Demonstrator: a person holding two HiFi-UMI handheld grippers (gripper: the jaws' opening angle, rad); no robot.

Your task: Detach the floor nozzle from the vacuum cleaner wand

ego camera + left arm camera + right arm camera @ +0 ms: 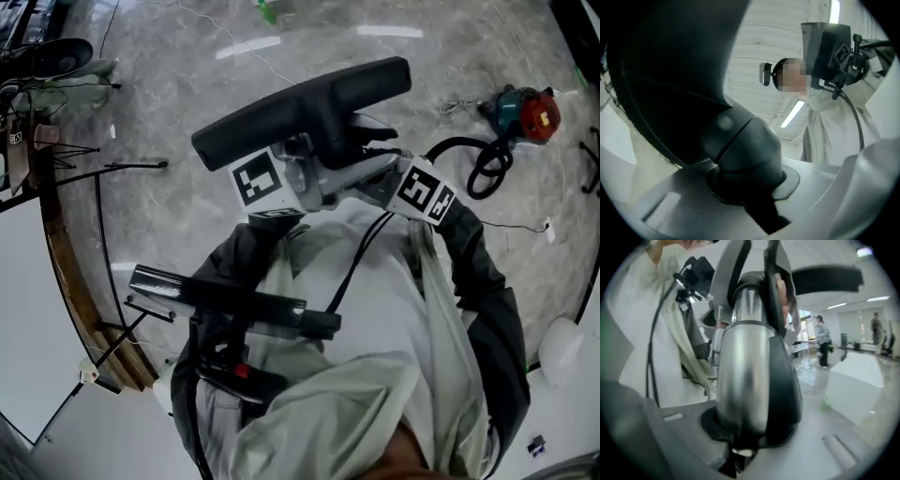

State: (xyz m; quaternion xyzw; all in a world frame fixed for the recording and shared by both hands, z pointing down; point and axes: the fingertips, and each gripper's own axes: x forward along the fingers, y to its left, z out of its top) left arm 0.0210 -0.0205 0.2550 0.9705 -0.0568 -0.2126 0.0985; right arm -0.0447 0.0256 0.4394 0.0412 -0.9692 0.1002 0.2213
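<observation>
The left gripper [745, 187] clamps the floor nozzle [300, 108] by its dark neck and the right gripper [740, 437] clamps the silver wand [743, 371] just beside it, over a grey marble floor [187, 187]. Only the head view shows a red and teal machine [525, 112] well right of the nozzle, and only the right gripper view shows people [820, 341] standing far behind it.

A glossy grey marbled floor [187, 202] lies below the fingers [661, 432] of the right gripper [745, 432]. Well to the right of those fingers sits a red and teal machine [527, 112], with its black hose [483, 167] looped just beside it. Beyond the fingers lies a small green thing [267, 11]. Thin black stands [98, 164] rise left of the left gripper [745, 187].
</observation>
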